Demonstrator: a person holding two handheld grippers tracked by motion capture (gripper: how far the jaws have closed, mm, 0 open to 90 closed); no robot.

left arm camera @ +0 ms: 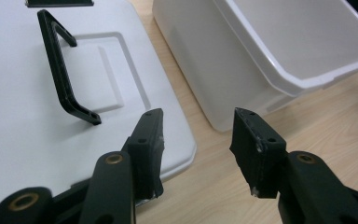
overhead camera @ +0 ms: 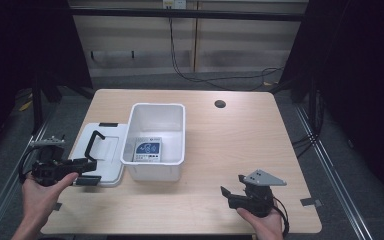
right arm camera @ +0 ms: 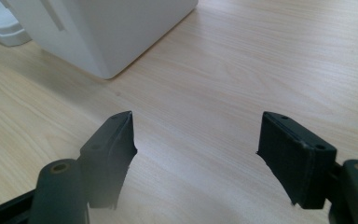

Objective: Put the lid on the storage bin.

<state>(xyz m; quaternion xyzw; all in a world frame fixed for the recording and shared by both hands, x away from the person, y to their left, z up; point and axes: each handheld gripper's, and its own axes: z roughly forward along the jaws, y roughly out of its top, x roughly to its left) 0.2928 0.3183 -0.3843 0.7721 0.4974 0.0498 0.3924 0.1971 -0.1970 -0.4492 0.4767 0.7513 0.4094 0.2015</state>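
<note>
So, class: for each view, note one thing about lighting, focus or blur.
High view: the table is lit, its surroundings fall into dark. Left gripper view: the lid and its handle are sharp, the box wall is bright and nearly featureless. Right gripper view: the wood grain is crisp, one near jaw looks soft and hazy.

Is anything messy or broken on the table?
Nothing looks broken or spilled. The lid is off the white box and lies flat beside it, handle up, one corner sticking slightly past the table's edge. A small packet lies in the box. Both grippers are open and hold nothing.
</note>
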